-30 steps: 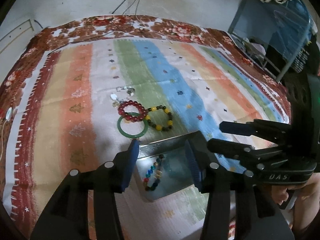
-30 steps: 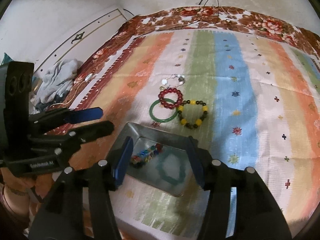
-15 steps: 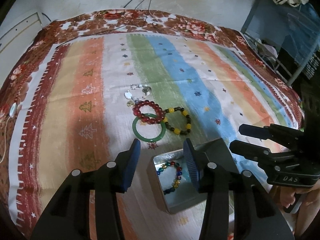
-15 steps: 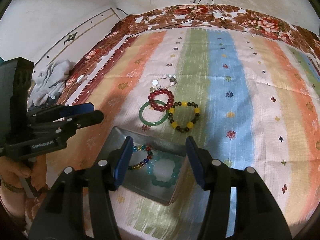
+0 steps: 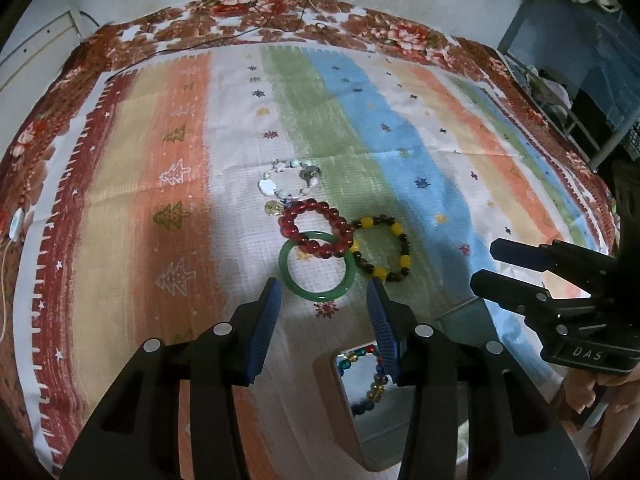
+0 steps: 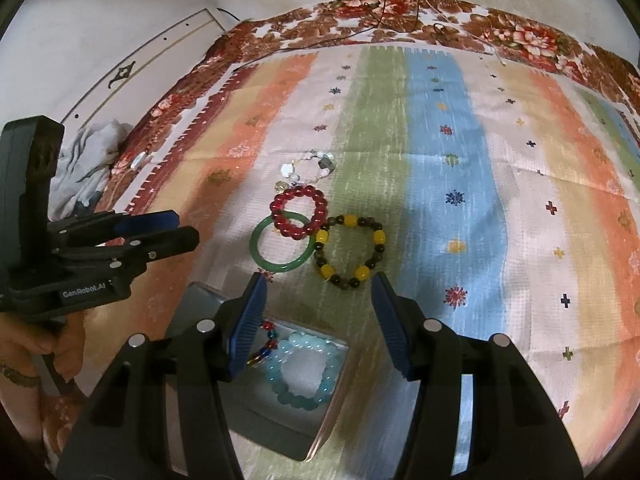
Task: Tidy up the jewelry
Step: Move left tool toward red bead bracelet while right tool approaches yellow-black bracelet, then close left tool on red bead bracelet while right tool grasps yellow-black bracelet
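Left gripper (image 5: 324,292) half open, empty, above smooth green bangle (image 5: 318,266). Right gripper (image 6: 318,286) half open, empty, near yellow-and-dark beaded bracelet (image 6: 351,250); shallow metal tray (image 6: 276,432) below.

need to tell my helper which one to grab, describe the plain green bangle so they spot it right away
On the striped cloth, just beyond the metal tray, lies a cluster of bracelets. The green bangle is the one nearest the tray, with the red bead bracelet overlapping its far edge. It is the only smooth, solid ring; all the others are strung beads.
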{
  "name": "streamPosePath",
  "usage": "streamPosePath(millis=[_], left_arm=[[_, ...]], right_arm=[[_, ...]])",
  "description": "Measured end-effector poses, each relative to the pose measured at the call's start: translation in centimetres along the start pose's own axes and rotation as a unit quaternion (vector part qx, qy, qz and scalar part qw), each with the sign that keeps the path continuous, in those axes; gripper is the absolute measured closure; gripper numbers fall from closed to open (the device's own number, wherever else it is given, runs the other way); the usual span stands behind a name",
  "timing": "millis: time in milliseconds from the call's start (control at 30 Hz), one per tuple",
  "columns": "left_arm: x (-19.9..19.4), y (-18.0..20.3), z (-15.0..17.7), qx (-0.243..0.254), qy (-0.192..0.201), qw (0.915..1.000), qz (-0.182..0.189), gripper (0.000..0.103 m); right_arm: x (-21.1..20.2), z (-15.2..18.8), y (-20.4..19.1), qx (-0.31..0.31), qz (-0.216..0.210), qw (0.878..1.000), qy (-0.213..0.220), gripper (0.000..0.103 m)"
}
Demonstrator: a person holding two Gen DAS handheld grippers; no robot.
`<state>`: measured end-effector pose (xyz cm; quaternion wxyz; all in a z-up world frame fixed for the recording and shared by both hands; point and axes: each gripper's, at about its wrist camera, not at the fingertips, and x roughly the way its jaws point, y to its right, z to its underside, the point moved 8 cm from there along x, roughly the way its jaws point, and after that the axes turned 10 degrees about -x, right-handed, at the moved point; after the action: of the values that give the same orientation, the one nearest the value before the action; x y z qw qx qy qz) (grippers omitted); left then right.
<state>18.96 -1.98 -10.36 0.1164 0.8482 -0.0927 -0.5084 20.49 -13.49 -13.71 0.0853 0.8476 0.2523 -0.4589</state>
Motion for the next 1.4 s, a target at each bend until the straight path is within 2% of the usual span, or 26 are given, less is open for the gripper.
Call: streamPosePath(millis=[200,533,1400], left_arm=[[1.6,0.1,-0.8,0.007,-0.011,0.9999,-0.010,0.059],[5.5,-1.9,-2.7,-0.008,-0.043,0.9985,-0.035,0.059],[11.1,-2.7,-4.0,0.007,-0.089,0.9943,-0.058,0.059]], right_arm=[[1.3,-0.8,1.1,0.003,0.008,1.000,-0.012,0.048],[4.2,-1.4,3.1,0.010,0.012,0.999,-0.043,0.048],[10.1,-1.4,5.7,0.017,0.014,0.993,-0.114,0.048]])
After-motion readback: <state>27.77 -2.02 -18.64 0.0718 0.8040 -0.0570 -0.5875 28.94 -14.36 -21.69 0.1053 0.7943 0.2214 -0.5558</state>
